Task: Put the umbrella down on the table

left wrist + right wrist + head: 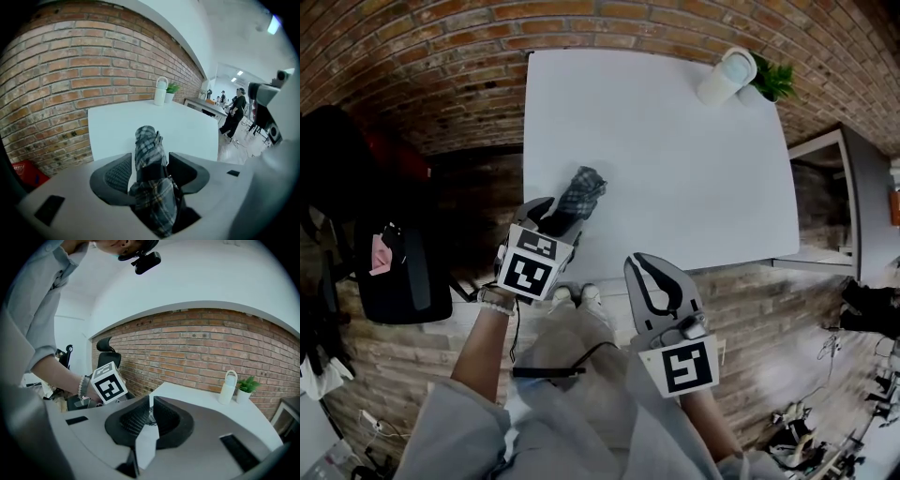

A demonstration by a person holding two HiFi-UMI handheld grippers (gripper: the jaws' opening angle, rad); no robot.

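1. Head cam: up high, faces steeply down; white table (pixel 675 169) fills the mid, brick wall (pixel 441 56) far, left gripper (pixel 551 217) & right gripper (pixel 649 261) near.
2. Left gripper cam: close behind its jaws, over table's near-left corner, faces far-right along the top.
3. Right gripper cam: close behind its jaws, off the near edge, faces far.
4. Shared by all 3: table, wall, bottle (pixel 727 75), plant (pixel 772 80).
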